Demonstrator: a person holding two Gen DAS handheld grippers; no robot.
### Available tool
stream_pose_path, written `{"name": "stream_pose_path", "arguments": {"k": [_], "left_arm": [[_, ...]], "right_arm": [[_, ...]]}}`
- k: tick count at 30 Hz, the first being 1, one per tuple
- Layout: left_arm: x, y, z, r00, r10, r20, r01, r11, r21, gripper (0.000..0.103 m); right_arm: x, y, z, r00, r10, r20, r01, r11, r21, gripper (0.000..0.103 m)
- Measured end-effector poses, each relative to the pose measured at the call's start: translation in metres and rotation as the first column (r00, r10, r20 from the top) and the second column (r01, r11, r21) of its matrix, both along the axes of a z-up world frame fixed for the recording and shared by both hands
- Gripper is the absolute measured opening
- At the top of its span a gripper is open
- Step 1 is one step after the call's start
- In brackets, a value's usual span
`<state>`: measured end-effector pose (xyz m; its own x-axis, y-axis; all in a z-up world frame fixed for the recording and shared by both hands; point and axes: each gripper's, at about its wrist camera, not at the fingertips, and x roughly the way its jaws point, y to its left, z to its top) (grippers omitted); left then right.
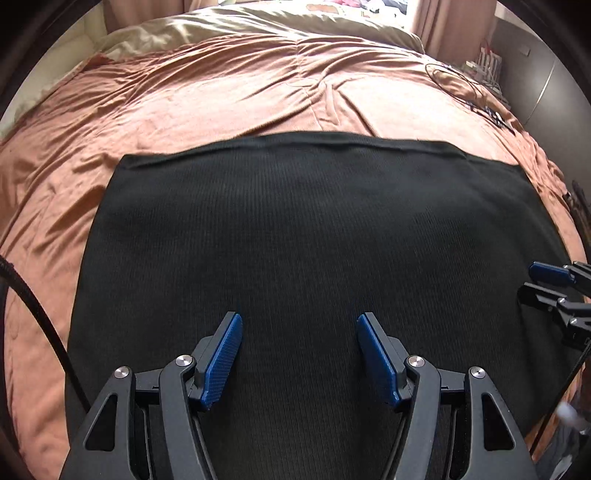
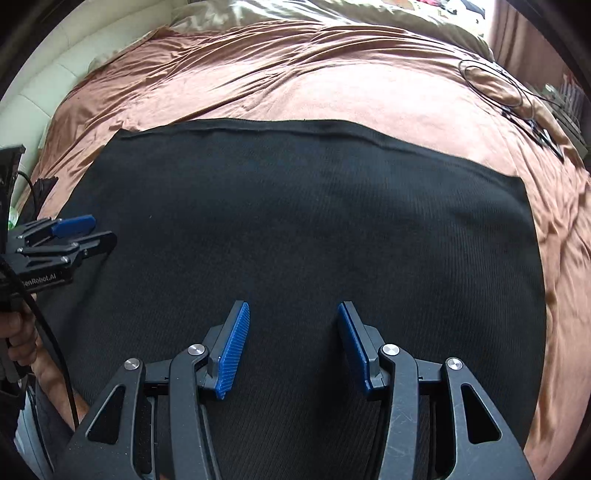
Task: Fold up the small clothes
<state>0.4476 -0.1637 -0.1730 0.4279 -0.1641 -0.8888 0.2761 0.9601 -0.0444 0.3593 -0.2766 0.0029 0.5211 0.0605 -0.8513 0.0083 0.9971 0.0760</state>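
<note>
A black ribbed garment [image 1: 295, 229] lies spread flat on a bed covered by a wrinkled salmon-pink bedspread [image 1: 207, 96], its hemmed far edge running across toward 12 o'clock.

In the left wrist view, a black braided cable [image 1: 40, 310] curves along the rim at 8 to 9 o'clock. The left tongs [image 1: 299, 332] sit at 6 o'clock over the near part of the garment, blue ribbed pads [image 1: 223, 360] spread well apart with only dark cloth showing between them. At 3 o'clock the right tongs [image 1: 543, 282] enter side-on over the garment's right edge; from this angle I cannot tell how far apart they stand. At 1 to 2 o'clock a thin black wire loop [image 1: 448, 75] rests on the bedspread, with a white rack of items [image 1: 489, 66] beyond the bed edge, seen only here.

The right wrist view alone shows a cream padded panel [image 2: 48, 99] at 10 o'clock beside the bed, and a person's hand [image 2: 20, 338] at 8 to 9 o'clock gripping the left tool's handle. The left tongs [image 2: 90, 230] reach in over the garment's left edge at 9 o'clock. The right tongs [image 2: 293, 321] hover at 6 o'clock, parted, nothing held between them. A beige satin quilt [image 2: 295, 13] bunches at 12 o'clock.
</note>
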Motion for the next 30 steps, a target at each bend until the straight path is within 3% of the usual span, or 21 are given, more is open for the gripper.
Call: {"name": "stream_pose_path", "arguments": {"k": [15, 23, 30], "left_arm": [[-0.084, 0.014, 0.0, 1.0, 0.014, 0.005, -0.014, 1.0, -0.004, 0.067], [-0.112, 0.038, -0.006, 0.999, 0.047, 0.011, -0.047, 0.999, -0.014, 0.067], [-0.127, 0.074, 0.009, 0.993, 0.104, 0.045, -0.102, 0.994, -0.05, 0.067]], "right_arm": [[-0.109, 0.02, -0.005, 0.997, -0.061, 0.044, 0.06, 0.998, 0.016, 0.048], [-0.141, 0.022, -0.01, 0.994, -0.083, 0.071, 0.083, 0.996, 0.016, 0.048], [-0.157, 0.033, 0.011, 0.989, -0.091, 0.119, 0.085, 0.995, 0.047, 0.048]]}}
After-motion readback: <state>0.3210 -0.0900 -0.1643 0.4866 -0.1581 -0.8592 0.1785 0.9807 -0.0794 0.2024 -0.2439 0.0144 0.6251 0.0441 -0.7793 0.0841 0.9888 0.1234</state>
